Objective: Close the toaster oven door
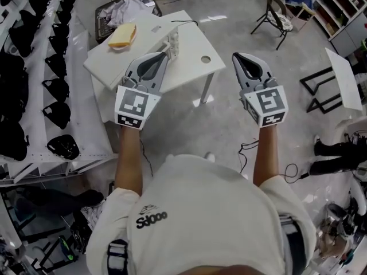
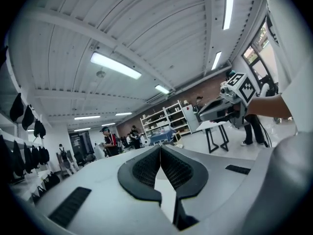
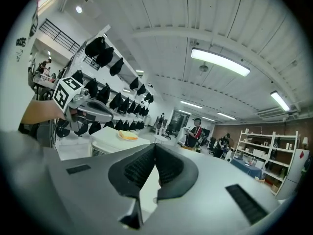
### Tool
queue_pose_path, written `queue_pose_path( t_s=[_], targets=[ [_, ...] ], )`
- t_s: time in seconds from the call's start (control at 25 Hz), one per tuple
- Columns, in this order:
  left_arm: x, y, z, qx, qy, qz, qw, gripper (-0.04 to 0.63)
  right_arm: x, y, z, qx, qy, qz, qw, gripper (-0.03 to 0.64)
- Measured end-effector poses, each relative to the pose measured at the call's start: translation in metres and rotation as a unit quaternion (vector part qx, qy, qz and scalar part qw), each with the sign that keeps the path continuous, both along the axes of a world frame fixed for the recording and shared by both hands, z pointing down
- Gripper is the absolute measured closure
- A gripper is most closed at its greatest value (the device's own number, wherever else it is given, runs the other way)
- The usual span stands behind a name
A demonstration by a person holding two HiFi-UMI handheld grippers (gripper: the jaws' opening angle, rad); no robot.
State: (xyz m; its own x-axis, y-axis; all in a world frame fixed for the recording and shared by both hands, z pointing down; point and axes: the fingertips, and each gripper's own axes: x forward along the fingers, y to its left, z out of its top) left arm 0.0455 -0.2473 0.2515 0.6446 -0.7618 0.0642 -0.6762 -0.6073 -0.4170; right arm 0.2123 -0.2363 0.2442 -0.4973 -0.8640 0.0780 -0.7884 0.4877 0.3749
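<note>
No toaster oven shows in any view. In the head view both grippers are held out level, side by side over the grey floor. The left gripper (image 1: 163, 55) overlaps the near edge of a white table (image 1: 189, 56), and its jaws meet at the tips with nothing between them (image 2: 160, 148). My right gripper (image 1: 237, 55) is to the right of that table, jaws also shut and empty (image 3: 155, 146). Each gripper view shows the other gripper off to the side: the right gripper (image 2: 199, 115) and the left gripper (image 3: 110, 116).
On the table lie a piece of bread on a plate (image 1: 123, 36) and a small white boxy object (image 1: 172, 43). Racks of black bags (image 1: 34, 67) line the left. A folding chair (image 1: 278, 13), a trestle table (image 1: 344, 85) and floor cables (image 1: 246, 148) are right. People (image 3: 195, 129) stand far off.
</note>
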Motion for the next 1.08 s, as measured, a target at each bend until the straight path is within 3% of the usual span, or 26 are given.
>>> queue_pose_path(
  t_s=[0.48, 1.08],
  targets=[
    [-0.002, 0.007, -0.004, 0.007, -0.003, -0.003, 1.0000, 0.577, -0.012, -0.002, 0.002, -0.002, 0.015, -0.019, 1.000, 0.607],
    [-0.007, 0.007, 0.015, -0.012, 0.010, -0.007, 0.9999, 0.577, -0.018, -0.004, 0.022, -0.024, 0.006, -0.029, 0.999, 0.606]
  ],
)
